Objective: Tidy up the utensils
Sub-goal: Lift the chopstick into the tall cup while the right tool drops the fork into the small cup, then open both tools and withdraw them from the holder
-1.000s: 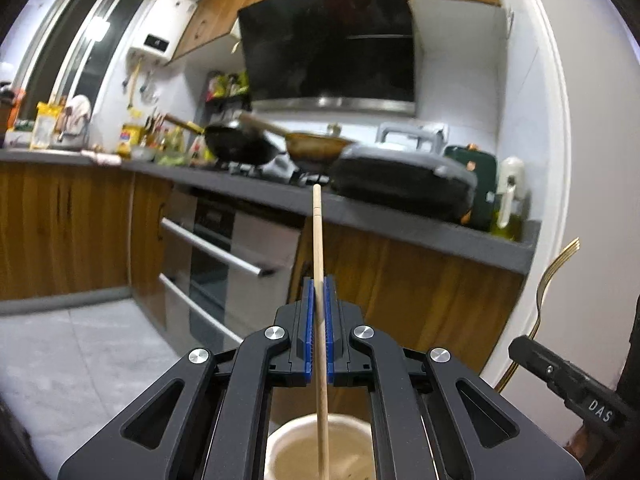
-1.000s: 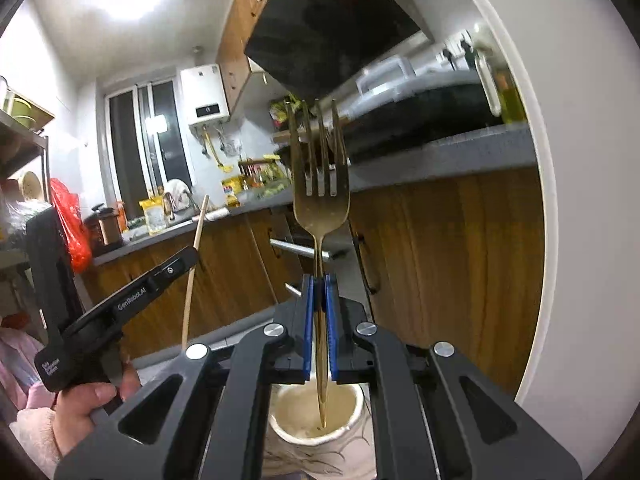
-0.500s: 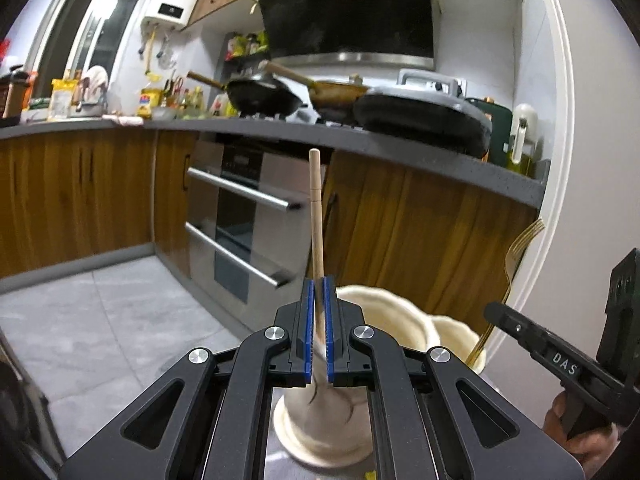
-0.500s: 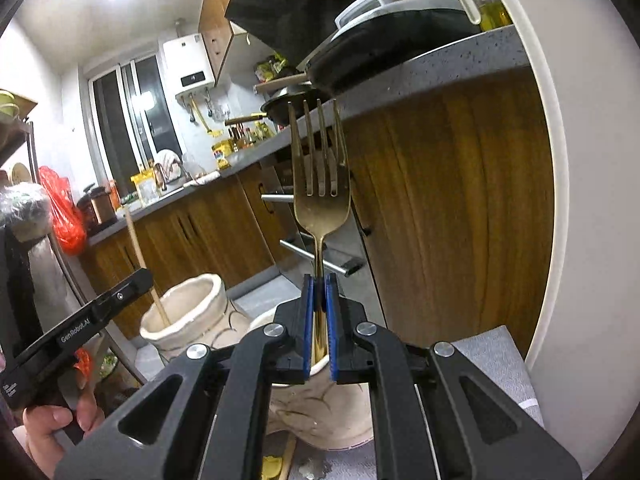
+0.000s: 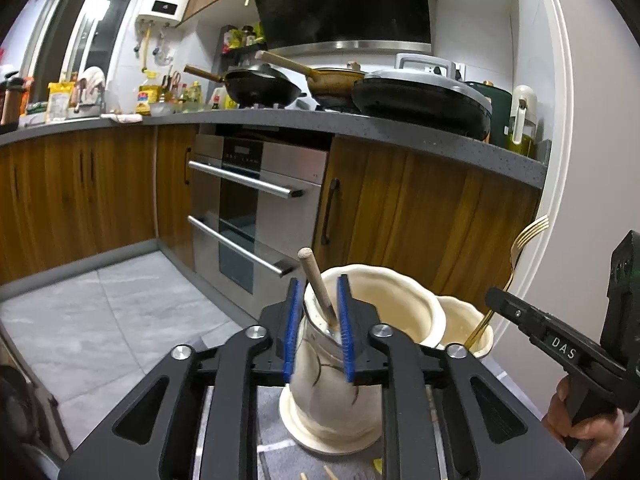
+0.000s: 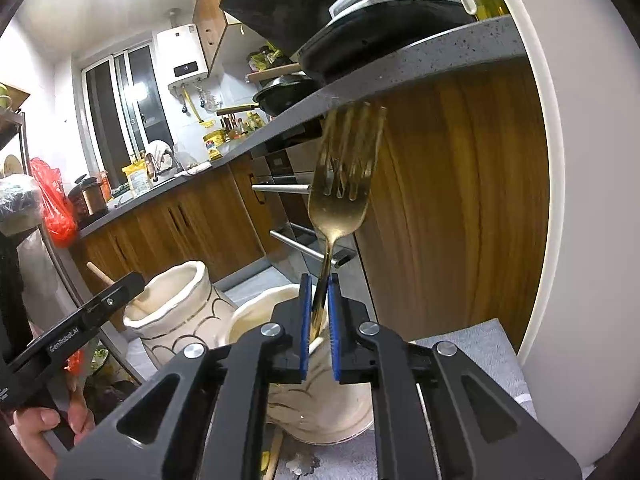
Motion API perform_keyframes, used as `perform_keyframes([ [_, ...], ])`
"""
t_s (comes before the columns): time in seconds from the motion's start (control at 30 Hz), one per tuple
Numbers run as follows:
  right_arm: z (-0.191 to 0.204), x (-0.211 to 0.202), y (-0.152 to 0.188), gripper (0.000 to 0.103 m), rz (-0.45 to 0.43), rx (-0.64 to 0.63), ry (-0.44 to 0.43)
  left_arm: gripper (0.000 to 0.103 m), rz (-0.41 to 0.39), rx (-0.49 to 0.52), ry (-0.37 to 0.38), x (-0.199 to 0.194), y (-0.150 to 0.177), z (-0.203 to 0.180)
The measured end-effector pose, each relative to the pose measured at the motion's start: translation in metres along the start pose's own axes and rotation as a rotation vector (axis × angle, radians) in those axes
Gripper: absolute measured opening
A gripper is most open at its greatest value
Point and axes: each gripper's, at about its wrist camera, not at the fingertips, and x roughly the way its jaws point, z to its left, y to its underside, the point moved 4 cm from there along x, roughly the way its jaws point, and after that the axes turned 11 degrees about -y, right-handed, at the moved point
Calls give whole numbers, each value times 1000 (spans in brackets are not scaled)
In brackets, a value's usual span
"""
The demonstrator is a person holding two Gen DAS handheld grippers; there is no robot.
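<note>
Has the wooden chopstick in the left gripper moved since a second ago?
Yes. The chopstick has dropped into the taller vase and leans left, free between the left gripper's opened pads.

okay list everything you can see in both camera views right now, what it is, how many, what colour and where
Vase: two, cream, on the grey mat, side by side.
Chopstick: one, wooden, leaning in the left vase.
Fork: one, gold, handle down in the right vase.
Pans: several, dark, on the counter.
Oven: one, steel, under the counter.
Left claw: open around the chopstick.
Right claw: open around the fork handle.
</note>
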Motion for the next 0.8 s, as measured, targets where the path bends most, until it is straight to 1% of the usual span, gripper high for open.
perform_keyframes([
  [0.03,1,1,-1,9,2,1,0,28,0,4,-4,-1,0,-1],
  [0.1,1,1,0,10,5,0,3,33,-1,6,-2,-2,-1,-1],
  [0.17,2,0,-2,20,4,0,5,36,-2,10,-1,-5,-2,-2],
  [0.2,2,-2,-3,32,-1,4,4,38,-8,14,-1,-8,-3,-2],
  [0.23,3,-4,-4,37,-6,7,-1,40,-14,16,-2,-11,-6,-3],
  [0.27,5,-7,-4,42,-11,8,-6,45,-20,17,-1,-14,-7,-2],
  [0.3,5,-9,-3,45,-8,3,-3,51,-26,17,-1,-18,-9,-2],
  [0.33,6,-11,-2,48,-3,-2,4,54,-31,18,-5,-22,-11,-1],
  [0.4,7,-17,3,63,8,-10,10,65,-37,19,-17,-29,-12,1],
  [0.43,8,-20,4,69,15,-10,10,68,-38,19,-24,-33,-13,2],
  [0.47,9,-24,6,73,24,-11,10,76,-40,19,-31,-37,-13,2],
  [0.5,10,-27,7,77,32,-11,9,81,-42,19,-39,-42,-12,4],
  [0.53,10,-30,8,80,38,-12,6,82,-42,19,-42,-45,-12,5],
  [0.57,11,-34,9,82,44,-14,2,87,-43,22,-46,-49,-11,6],
  [0.6,12,-38,10,86,52,-18,-1,92,-44,29,-56,-55,-9,7],
  [0.67,16,-46,12,91,65,-34,-4,95,-49,38,-67,-62,-6,8],
  [0.73,20,-53,15,98,76,-56,-4,96,-36,50,-74,-69,-1,9],
  [0.8,25,-61,19,98,81,-84,0,97,-19,68,-83,-74,6,10],
])
